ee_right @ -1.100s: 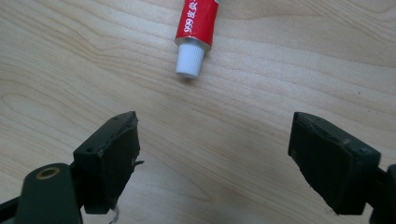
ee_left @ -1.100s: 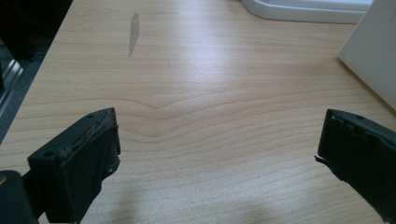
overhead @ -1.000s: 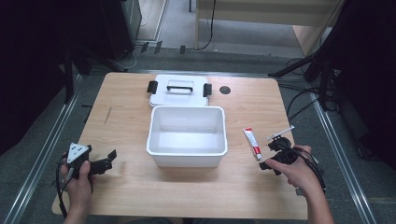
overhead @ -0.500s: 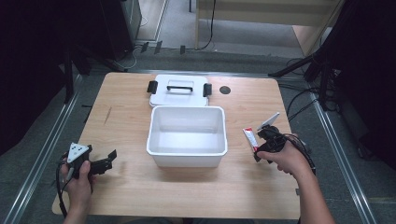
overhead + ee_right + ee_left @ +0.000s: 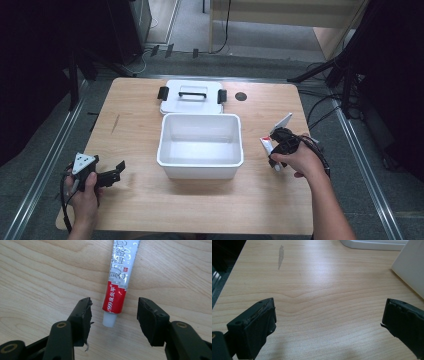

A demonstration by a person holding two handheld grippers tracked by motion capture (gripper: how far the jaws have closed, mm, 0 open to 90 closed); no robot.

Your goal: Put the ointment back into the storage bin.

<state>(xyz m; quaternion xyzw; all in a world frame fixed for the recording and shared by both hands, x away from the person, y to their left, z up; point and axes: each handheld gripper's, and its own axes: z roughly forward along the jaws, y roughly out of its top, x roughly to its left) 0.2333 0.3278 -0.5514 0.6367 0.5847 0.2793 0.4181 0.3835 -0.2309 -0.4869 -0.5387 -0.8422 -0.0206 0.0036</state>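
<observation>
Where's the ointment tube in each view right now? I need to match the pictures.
High view: ointment tube lies right of the white bin, at the right gripper.
Right gripper view: tube top centre, cap end between the open jaws, untouched.
Left gripper view: not in it.
Shared landmark: the wooden table.

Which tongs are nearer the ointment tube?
Right. The right tongs straddle the ointment tube's cap end, jaws just closing, not yet touching. The left tongs sit beyond the white bin.
</observation>
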